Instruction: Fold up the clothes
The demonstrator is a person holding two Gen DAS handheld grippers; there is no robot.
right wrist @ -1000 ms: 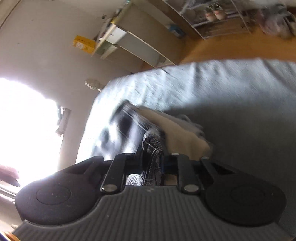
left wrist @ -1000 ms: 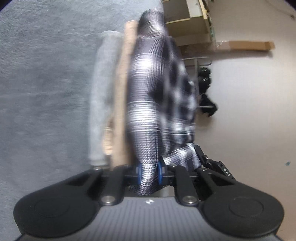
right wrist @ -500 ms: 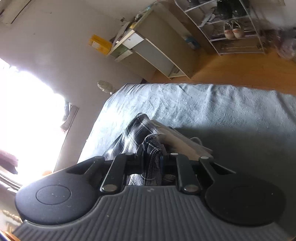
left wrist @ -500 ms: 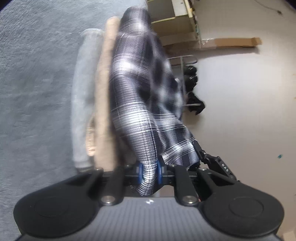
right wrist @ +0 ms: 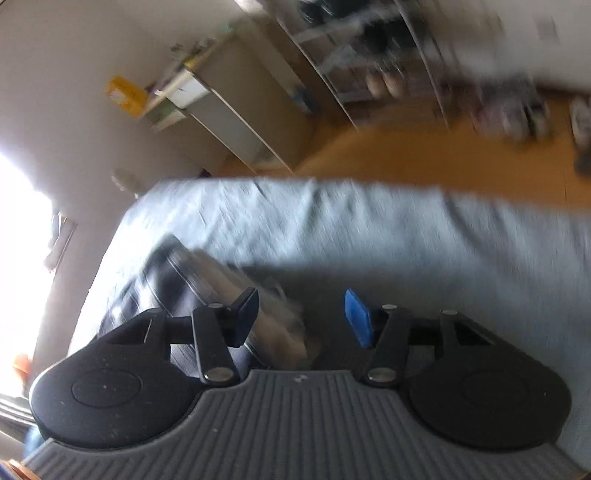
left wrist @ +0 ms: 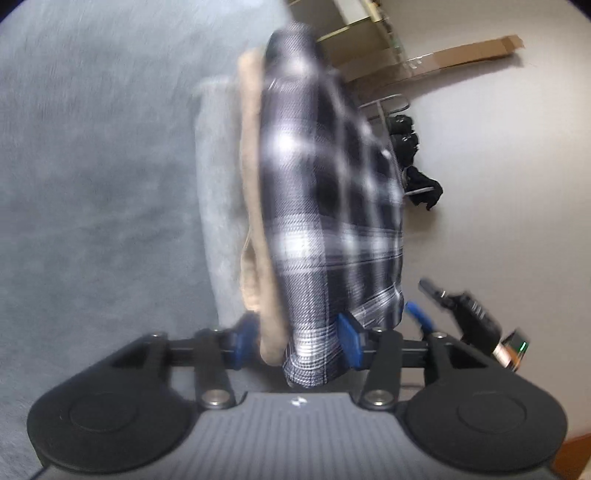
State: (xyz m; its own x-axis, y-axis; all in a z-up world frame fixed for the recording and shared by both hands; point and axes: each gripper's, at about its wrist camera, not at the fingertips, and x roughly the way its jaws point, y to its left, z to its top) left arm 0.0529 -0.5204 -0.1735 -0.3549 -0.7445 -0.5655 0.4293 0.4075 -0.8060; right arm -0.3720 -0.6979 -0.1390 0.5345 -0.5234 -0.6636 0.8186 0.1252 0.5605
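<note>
A folded black-and-white plaid shirt (left wrist: pixel 325 206) lies on top of a beige garment (left wrist: pixel 253 192) and a pale grey one (left wrist: pixel 218 184), stacked on the grey bed cover (left wrist: pixel 92 184). My left gripper (left wrist: pixel 294 341) is at the near end of the stack. Its jaws are opening, and the edges of the plaid shirt and the beige garment still lie loose between the blue pads. The view from my right gripper (right wrist: pixel 301 315) is blurred. Its jaws are opening wide, with the stack's corner (right wrist: pixel 280 328) just inside the left pad and nothing gripped. The plaid shirt (right wrist: pixel 166 273) shows to its left.
The right gripper's blue fingertip (left wrist: pixel 417 314) pokes in beside the stack. Beyond the bed are a shelf unit (left wrist: pixel 354 33), a long cardboard box (left wrist: pixel 472 55) and a rack with dark shoes (left wrist: pixel 406 140). The right wrist view shows wooden floor (right wrist: pixel 424 155), a cabinet (right wrist: pixel 236 118), a shoe rack (right wrist: pixel 369 55) and glare at the left.
Both grippers were shut on the plaid shirt's edge and have let go, their jaws now apart. The right gripper has drawn a little away from the stack.
</note>
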